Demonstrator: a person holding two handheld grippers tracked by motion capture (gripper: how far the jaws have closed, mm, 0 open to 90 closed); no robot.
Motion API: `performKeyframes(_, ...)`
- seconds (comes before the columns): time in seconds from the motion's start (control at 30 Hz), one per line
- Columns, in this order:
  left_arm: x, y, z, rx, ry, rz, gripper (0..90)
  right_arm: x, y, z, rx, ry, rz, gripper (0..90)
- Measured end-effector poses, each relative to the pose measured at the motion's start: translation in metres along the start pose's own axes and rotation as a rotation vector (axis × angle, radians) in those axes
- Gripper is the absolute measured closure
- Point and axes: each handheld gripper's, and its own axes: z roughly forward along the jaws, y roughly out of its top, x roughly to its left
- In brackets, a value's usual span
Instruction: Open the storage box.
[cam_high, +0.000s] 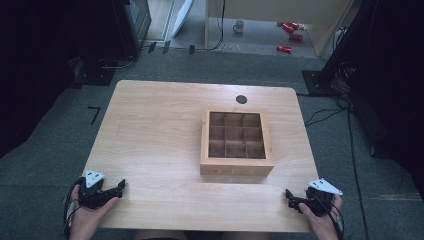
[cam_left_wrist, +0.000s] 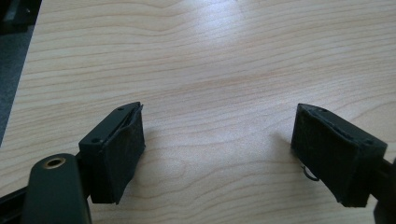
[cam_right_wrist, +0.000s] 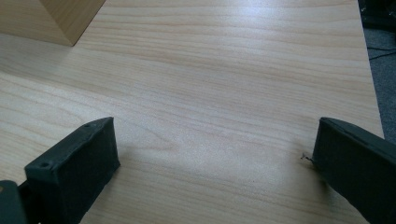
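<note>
From above, a person's two hands rest at the near corners of a pale wooden table (cam_high: 160, 125), each holding a black two-jaw gripper with a grey three-cornered plate on top. The left gripper (cam_high: 119, 186) sits at the near left corner and the right gripper (cam_high: 290, 196) at the near right corner, both pointing inward over the tabletop with nothing between their jaws. A wooden box (cam_high: 237, 143) divided into nine open compartments, three rows of three, stands right of the table's centre, well apart from the left gripper and nearer the right one, touched by neither. A small dark round disc (cam_high: 241, 99) marks the tabletop near the far edge, just beyond the box. On the floor past the table stand a mug (cam_high: 239, 26) and several red cans (cam_high: 289, 30). Along the left gripper (cam_left_wrist: 217, 133), its two black jaws stand wide apart over bare wood grain, their pads holding nothing, with the table's edge and grey floor at the upper left. Along the right gripper (cam_right_wrist: 215, 144), the jaws likewise stand wide and empty above the tabletop; a corner of the wooden box (cam_right_wrist: 56, 21) shows at the upper left, clear of the jaws, and the table's right edge runs down the far right.
</note>
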Motion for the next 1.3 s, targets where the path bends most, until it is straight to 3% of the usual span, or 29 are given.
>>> performKeyframes(0.13, 0.0, 0.001, 0.0, 0.005, 0.001, 0.005, 17.9, 0.0, 0.0, 0.0, 0.0, 0.0, 0.0, 0.1)
performKeyframes(0.33, -0.004, 0.003, -0.002, -0.01, 0.034, 0.02, 18.6, 0.0, 0.0, 0.0, 0.0, 0.0, 0.0, 0.1)
performKeyframes(0.4, -0.006, 0.005, -0.004, -0.018, 0.006, -0.002, 18.6, 0.0, 0.0, 0.0, 0.0, 0.001, 0.0, 0.1)
performKeyframes(0.5, -0.011, 0.008, -0.004, -0.019, -0.001, 0.008, 18.7, 0.0, 0.0, 0.0, 0.0, 0.0, 0.0, 0.1)
performKeyframes(0.77, -0.038, 0.026, -0.007, -0.062, -0.066, 0.02, 20.2, 0.0, 0.0, 0.0, 0.0, 0.0, 0.0, 0.1)
performKeyframes(1.3, -0.102, 0.057, 0.007, -0.084, -0.183, 0.077, 21.7, 0.0, 0.0, 0.0, 0.0, 0.0, 0.0, 0.1)
